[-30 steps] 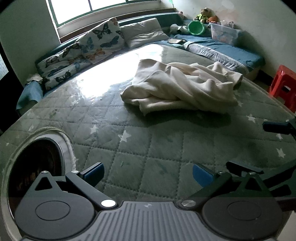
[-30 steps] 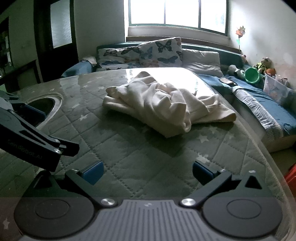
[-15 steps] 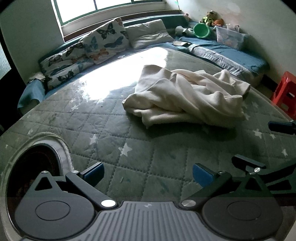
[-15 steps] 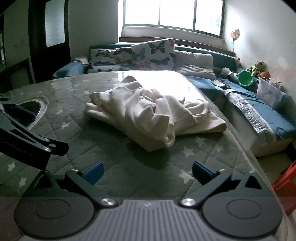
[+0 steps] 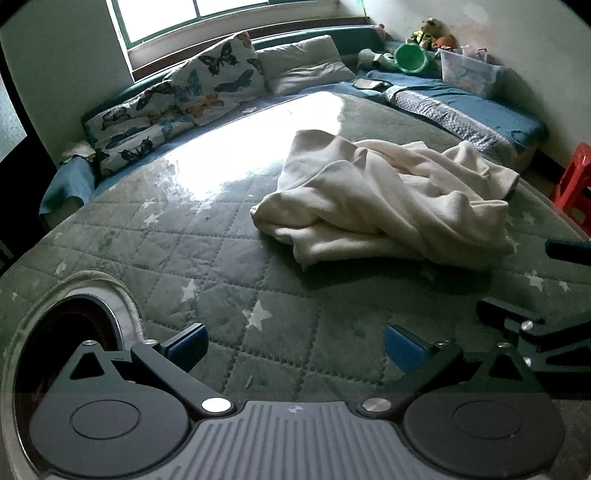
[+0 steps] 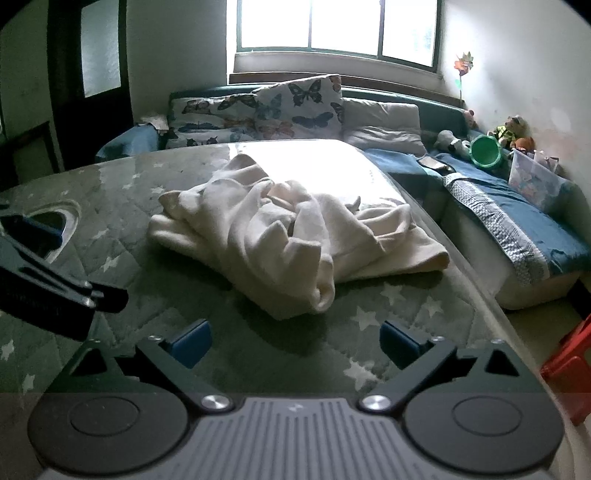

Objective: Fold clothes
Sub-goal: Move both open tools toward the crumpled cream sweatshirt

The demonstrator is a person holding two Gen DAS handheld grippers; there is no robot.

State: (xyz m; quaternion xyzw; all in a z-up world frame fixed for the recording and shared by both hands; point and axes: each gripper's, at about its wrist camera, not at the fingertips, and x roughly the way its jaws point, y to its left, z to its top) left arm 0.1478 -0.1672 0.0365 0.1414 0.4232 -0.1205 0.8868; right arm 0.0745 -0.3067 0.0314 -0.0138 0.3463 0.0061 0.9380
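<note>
Cream garment (image 5: 388, 206) (image 6: 291, 232): crumpled in a loose heap on the quilted green star-print cover (image 5: 207, 280) (image 6: 402, 317), toward the middle of the surface, bunched folds on top, one flat edge spread toward the window side. Not touched by either tool.

Left gripper (image 5: 293, 347): jaws spread wide, blue pads (image 5: 186, 345) well apart, nothing between them; hovering above the cover, near side of the heap, apart from it. Also seen in the right wrist view as a dark arm at the left edge (image 6: 55, 277).

Right gripper (image 6: 295, 341): likewise wide apart, blue pads (image 6: 192, 341) empty, aimed at the near corner of the garment, close but not in contact. Black linkage of it seen at the right edge of the left wrist view (image 5: 517, 325).

Round opening (image 5: 62, 332) in the cover at the near left, dark inside, pale rim.

Beyond the surface: butterfly-print pillows (image 5: 207, 85) (image 6: 295, 107) and a plain pale pillow (image 5: 306, 64) against the wall under a bright window (image 6: 336, 26). Blue bench cushion (image 6: 524, 221) along the right wall, carrying a green bucket (image 5: 410, 57) (image 6: 484, 149), soft toys (image 6: 513, 129) and a clear plastic bin (image 5: 469, 70) (image 6: 532, 179). Red stool (image 5: 572, 184) on the floor at far right. Strong window glare across the far half of the cover
</note>
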